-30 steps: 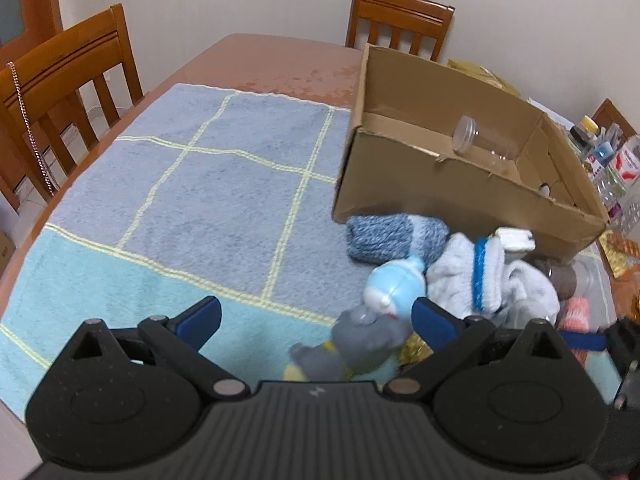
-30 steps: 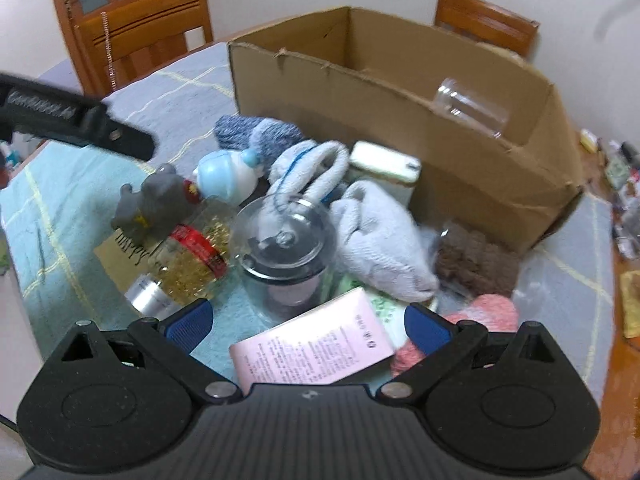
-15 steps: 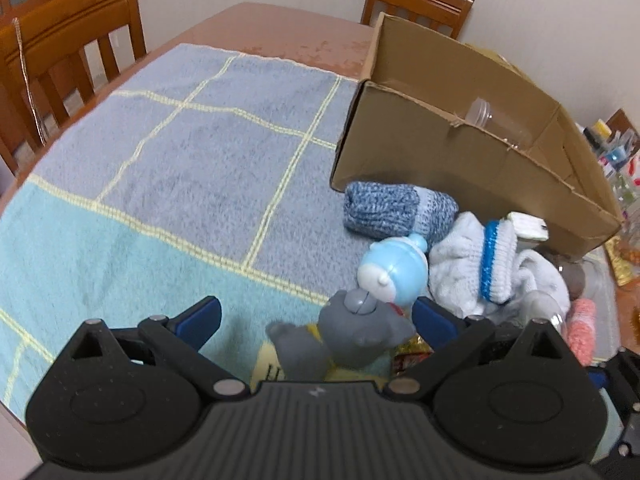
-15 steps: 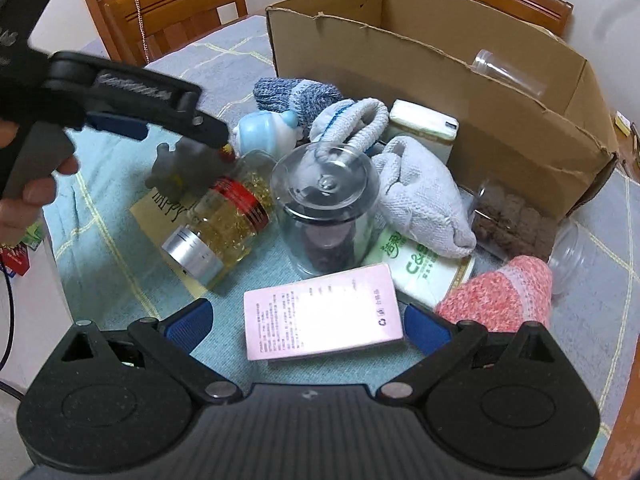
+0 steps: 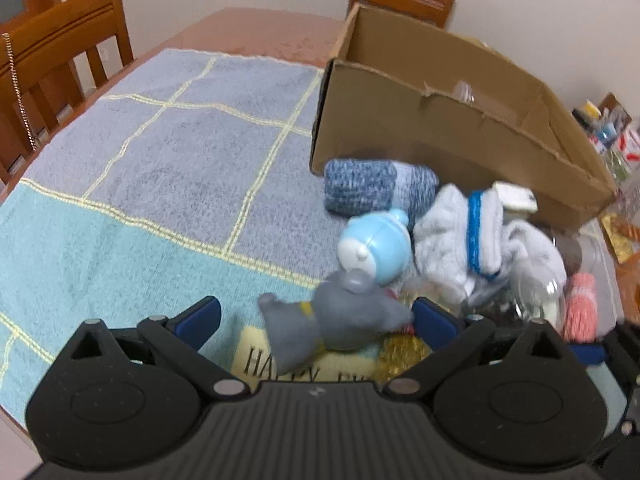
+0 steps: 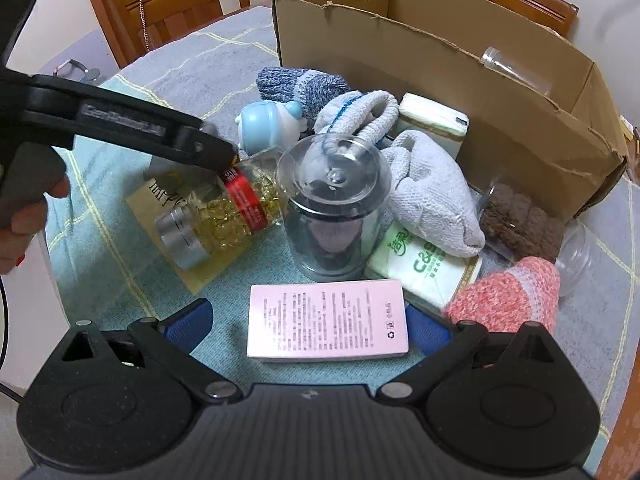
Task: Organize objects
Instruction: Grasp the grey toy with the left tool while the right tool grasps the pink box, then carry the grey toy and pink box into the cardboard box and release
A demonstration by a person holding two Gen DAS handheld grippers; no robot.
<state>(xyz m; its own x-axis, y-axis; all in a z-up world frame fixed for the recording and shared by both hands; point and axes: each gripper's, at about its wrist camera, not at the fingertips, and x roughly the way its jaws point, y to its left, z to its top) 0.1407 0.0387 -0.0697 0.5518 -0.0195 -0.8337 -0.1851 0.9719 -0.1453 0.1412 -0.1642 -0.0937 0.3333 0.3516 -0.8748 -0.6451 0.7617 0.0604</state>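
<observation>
Checked cloth (image 5: 160, 168) bare on the left up to its far edge, cardboard box (image 5: 460, 128) far right; left gripper (image 5: 316, 314) spread around grey toy (image 5: 340, 320); right gripper (image 6: 306, 320) spread around pink box (image 6: 326, 324) at the pile's near edge

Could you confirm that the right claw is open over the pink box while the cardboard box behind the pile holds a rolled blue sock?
Not quite: the cardboard box holds a clear plastic cup, not the sock. The right wrist view shows the rolled blue sock lying outside, against the box's front wall. The rest stands: the right claw is open over the pink box.
</observation>
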